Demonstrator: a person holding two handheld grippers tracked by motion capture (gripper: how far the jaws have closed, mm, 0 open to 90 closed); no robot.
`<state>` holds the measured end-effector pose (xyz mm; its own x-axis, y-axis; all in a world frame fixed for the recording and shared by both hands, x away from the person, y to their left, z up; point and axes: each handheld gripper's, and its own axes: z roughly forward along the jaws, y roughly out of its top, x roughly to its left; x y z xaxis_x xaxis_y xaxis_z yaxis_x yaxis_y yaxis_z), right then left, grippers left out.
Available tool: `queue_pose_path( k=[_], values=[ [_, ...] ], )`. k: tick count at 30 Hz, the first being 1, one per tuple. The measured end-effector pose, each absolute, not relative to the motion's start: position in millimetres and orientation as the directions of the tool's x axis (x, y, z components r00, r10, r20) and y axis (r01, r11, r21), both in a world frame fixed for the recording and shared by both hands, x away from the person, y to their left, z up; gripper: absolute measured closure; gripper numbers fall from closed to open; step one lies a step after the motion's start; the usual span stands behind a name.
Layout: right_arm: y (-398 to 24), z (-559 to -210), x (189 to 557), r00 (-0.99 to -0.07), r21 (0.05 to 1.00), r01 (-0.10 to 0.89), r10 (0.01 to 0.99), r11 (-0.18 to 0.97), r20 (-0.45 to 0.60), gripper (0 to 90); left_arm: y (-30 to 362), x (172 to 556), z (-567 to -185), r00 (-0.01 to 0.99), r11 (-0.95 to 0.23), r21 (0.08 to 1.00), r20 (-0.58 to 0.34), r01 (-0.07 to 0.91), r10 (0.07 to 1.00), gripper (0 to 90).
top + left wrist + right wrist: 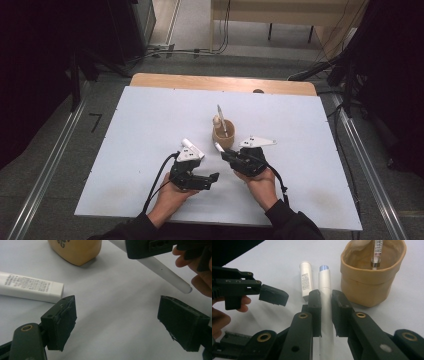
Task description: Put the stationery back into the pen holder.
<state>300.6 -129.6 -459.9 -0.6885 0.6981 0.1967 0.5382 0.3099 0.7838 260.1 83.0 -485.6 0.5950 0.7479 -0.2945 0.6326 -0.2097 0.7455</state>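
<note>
My right gripper is shut on a white pen with a bluish tip, which points toward a tan soft holder. Another pen stands in that holder. A short white tube lies on the table beside the held pen. My left gripper is open over bare table, with the tube to its left and the held pen's end above its right jaw. In the high view the left gripper and right gripper sit just in front of the holder.
The white table top has a wooden strip along its far edge. Dark stands and cables ring the floor around it. The person's hands hold both grippers near the front middle.
</note>
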Motion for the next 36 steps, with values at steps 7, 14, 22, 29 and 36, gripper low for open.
queue_pose_path(
  k=[7,14,22,29,36],
  values=[
    [-127.2,-461.8,300.8,-0.691,0.784,0.54,0.694,0.307,0.204,76.9,74.0,262.6,-486.8,0.6,-0.204,0.741,-0.315,0.639,0.735,17.2],
    [-125.0,-462.8,301.2,-0.698,0.801,0.523,0.685,0.29,0.208,76.9,67.7,265.9,-487.8,0.607,-0.198,0.736,-0.342,0.648,0.717,20.6],
    [-123.5,-463.2,300.7,-0.704,0.817,0.507,0.679,0.273,0.21,76.9,60.6,268.9,-486.9,0.618,-0.193,0.74,-0.355,0.644,0.702,25.6],
    [-121.8,-463.9,299.5,-0.708,0.829,0.496,0.673,0.258,0.214,76.9,57.3,272.4,-487.5,0.616,-0.174,0.734,-0.387,0.656,0.686,31.0],
    [-121.9,-464.3,299.3,-0.71,0.834,0.494,0.668,0.246,0.223,76.9,56.7,274.9,-487.2,0.619,-0.162,0.73,-0.415,0.664,0.667,33.8]
  ],
)
